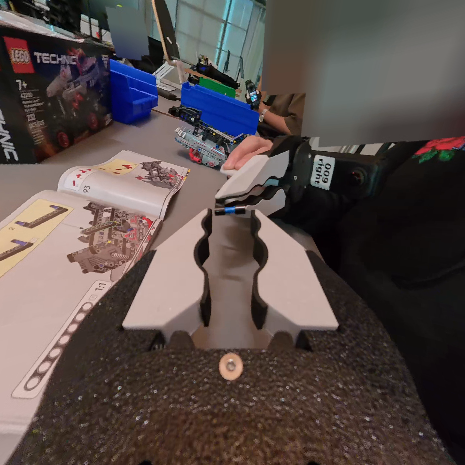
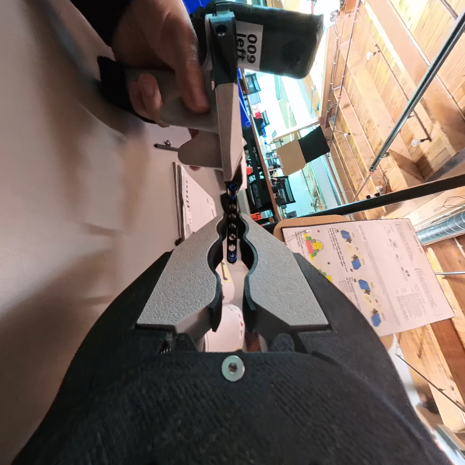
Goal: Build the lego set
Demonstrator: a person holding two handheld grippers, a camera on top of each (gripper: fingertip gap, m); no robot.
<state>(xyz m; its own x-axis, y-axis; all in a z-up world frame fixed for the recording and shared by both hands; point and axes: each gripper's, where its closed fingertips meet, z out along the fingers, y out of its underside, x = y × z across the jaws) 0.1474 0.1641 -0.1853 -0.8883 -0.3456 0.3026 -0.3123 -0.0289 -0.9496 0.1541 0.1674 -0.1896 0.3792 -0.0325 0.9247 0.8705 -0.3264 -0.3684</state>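
Observation:
My right gripper (image 2: 232, 217) is shut on a black beam with holes (image 2: 231, 232) that has a blue pin at each end. In the left wrist view the right gripper (image 1: 226, 205) comes in from the right, holding the beam (image 1: 227, 210) level above the table. My left gripper (image 1: 231, 216) is open, and the beam's end lies just at its fingertips, in the gap between them. In the right wrist view the left gripper (image 2: 230, 177) shows edge-on, its tip at the beam's far blue pin (image 2: 231, 187). The partly built grey and red model (image 1: 203, 147) stands farther back on the table.
An open instruction booklet (image 1: 100, 226) lies on the grey table to the left. The set's box (image 1: 50, 100) stands at the back left, two blue bins (image 1: 133, 93) (image 1: 219, 108) behind the model. A person's hand with a phone (image 1: 254, 97) is at the back. A printed sheet (image 2: 364, 271) hangs at the right. My two grippers' fingertips are within a few centimetres of each other.

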